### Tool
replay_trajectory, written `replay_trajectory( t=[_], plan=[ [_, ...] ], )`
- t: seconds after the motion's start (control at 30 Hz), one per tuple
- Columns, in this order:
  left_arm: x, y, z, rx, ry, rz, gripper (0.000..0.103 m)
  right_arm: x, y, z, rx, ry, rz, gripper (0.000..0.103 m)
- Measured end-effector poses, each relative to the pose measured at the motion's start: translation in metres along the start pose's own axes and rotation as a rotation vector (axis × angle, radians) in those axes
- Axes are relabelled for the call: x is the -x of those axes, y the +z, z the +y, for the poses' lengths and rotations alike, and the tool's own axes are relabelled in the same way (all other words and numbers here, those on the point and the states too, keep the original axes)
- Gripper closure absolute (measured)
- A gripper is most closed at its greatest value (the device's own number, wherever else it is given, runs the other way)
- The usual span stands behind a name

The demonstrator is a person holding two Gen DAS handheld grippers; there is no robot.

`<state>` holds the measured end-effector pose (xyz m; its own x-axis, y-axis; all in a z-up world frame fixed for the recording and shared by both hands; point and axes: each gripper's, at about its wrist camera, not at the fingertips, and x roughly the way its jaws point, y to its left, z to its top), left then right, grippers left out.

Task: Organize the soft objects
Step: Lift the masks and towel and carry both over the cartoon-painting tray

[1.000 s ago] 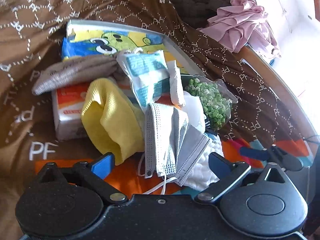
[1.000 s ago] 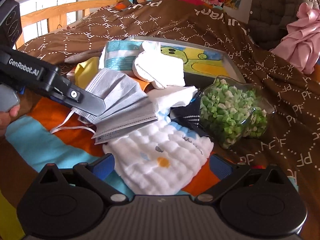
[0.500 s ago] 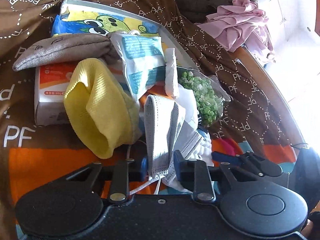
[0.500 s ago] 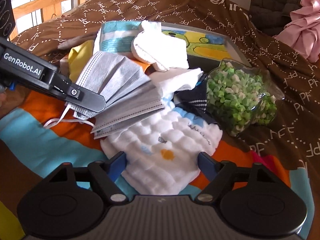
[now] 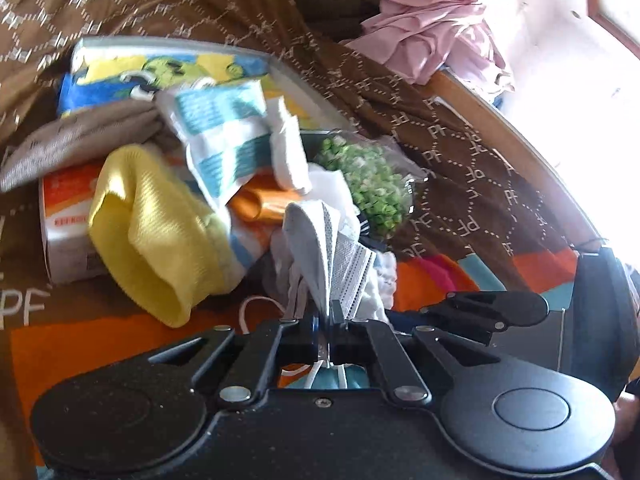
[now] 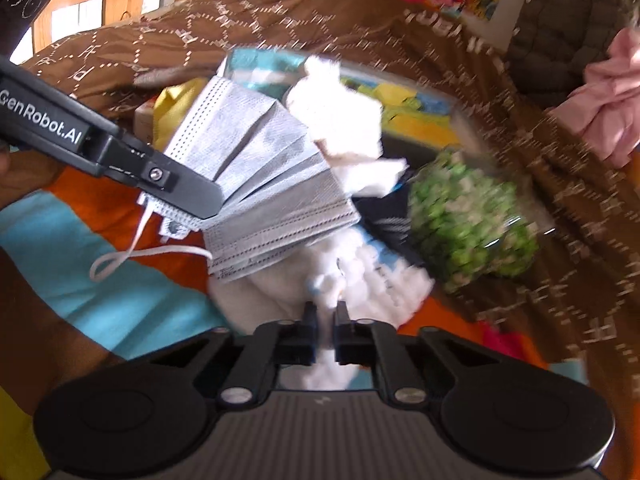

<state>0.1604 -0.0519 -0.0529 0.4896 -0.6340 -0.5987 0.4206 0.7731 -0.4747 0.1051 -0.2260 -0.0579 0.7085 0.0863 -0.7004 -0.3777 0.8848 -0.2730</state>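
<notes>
A fanned stack of grey face masks [image 5: 332, 248] [image 6: 272, 184] lies on the pile of soft things on the bed. My left gripper [image 5: 324, 320] is closing its jaws on the masks' near edge, and the pads pinch them; in the right wrist view one of its black fingers [image 6: 188, 192] clamps the stack's corner. Under the masks lies a white quilted cloth [image 6: 384, 280]. My right gripper [image 6: 326, 314] is closing its jaws on a bunched fold of this cloth, which is squeezed between the pads.
Around the pile are a yellow cloth [image 5: 160, 232], a tissue box [image 5: 64, 216], a grey sock [image 5: 72, 140], a teal-printed pack [image 5: 224, 132], a rolled white cloth [image 6: 340, 112] and a bag of green bits [image 6: 472, 220]. Behind stands a cartoon-printed tray [image 5: 160, 46]. Pink clothing [image 5: 432, 28] lies far right.
Both grippers went from wide open to shut. The left one took hold of the grey masks and the right one the white quilted cloth, which now bunches up.
</notes>
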Motion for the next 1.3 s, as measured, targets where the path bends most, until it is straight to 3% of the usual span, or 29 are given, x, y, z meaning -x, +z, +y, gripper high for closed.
replay_trajectory(
  t=[0.3,0.6,0.77,0.93,1.3],
  plan=[
    [0.026,0.004,-0.013,-0.078,-0.043,-0.130,0.102,0.044,0.001,-0.011,-0.037,-0.165,-0.146,0.096],
    [0.060,0.019,-0.010,-0.025,-0.030,-0.285,0.102,0.081,0.014,-0.031,-0.145,-0.242,-0.312,0.096],
    [0.074,0.032,-0.009,0.000,-0.017,-0.354,0.102,0.089,0.028,-0.045,-0.242,-0.214,-0.365,0.096],
    [0.083,0.040,-0.005,0.023,-0.025,-0.401,0.102,0.087,0.045,-0.054,-0.257,-0.206,-0.397,0.096],
    [0.085,0.080,0.019,-0.027,0.070,-0.470,0.102,0.050,0.129,-0.062,-0.321,-0.109,-0.508,0.096]
  ],
)
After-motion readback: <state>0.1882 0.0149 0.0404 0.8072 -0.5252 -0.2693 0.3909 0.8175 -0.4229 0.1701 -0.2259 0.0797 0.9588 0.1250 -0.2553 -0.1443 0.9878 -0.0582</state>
